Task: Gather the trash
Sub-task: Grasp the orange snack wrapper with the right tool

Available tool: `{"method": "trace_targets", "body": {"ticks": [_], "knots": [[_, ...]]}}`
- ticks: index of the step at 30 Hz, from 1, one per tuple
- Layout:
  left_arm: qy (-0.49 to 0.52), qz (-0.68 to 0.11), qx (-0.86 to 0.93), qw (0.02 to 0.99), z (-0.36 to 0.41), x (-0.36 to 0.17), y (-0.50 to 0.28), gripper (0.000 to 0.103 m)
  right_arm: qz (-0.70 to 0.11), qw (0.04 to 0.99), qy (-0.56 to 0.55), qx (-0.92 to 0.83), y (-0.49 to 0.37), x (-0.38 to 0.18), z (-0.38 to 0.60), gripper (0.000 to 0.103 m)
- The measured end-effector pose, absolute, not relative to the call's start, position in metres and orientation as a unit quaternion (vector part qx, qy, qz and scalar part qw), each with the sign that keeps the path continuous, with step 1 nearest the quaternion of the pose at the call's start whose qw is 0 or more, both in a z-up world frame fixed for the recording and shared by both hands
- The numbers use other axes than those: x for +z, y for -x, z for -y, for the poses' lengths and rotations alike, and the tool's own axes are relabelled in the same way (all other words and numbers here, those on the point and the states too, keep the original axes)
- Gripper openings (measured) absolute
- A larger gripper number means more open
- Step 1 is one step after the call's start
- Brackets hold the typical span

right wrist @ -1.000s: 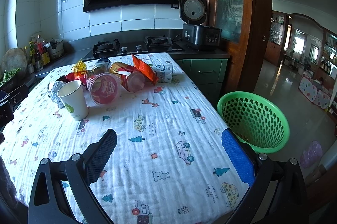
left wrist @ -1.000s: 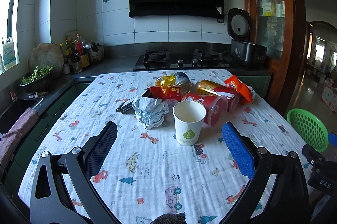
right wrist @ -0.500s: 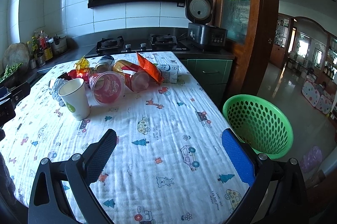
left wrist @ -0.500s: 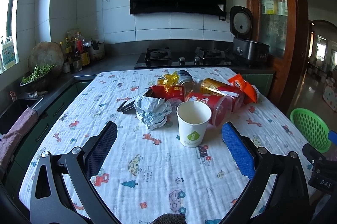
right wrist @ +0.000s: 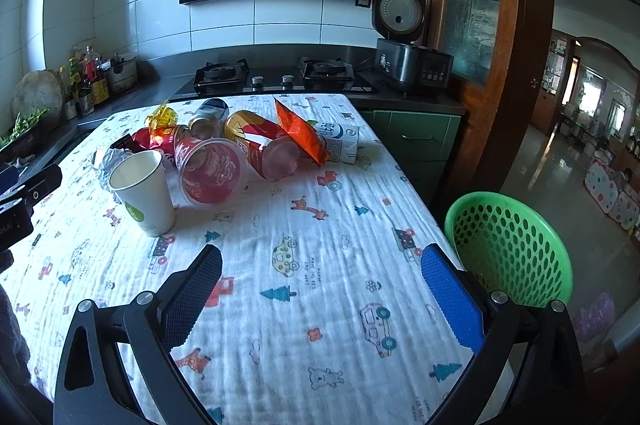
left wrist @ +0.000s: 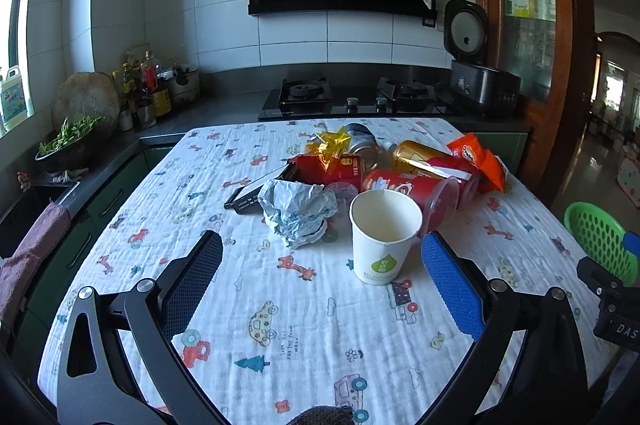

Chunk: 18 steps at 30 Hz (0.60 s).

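The green basket (right wrist: 508, 249) sits off the table's (right wrist: 280, 265) right edge. The upright paper cup (left wrist: 385, 236) looks empty, fronting the far trash pile (left wrist: 384, 165) beside crumpled paper (left wrist: 298, 211). The left gripper (left wrist: 322, 279) and the right gripper (right wrist: 320, 285) both gape wide, holding nothing.

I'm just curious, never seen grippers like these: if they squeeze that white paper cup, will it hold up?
The paper cup looks empty, so probably very light and easy to tip if nudged. Its thin open rim would likely buckle under a hard squeeze. It stands upright, so it shouldn't roll unless knocked over.
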<state>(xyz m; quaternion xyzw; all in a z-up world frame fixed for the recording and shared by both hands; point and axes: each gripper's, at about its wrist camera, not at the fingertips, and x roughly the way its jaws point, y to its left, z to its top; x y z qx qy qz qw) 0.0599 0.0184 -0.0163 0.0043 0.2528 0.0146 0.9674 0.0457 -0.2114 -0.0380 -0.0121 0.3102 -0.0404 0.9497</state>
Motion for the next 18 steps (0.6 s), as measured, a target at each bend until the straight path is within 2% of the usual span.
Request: {"method": "trace_targets", "body": {"ticks": [18], "knots": [[0.006,-0.275,0.023,0.961,-0.041,-0.015,-0.096,0.098,-0.331,0.943,0.027,0.007,-0.115,-0.027,0.21,0.096]]}}
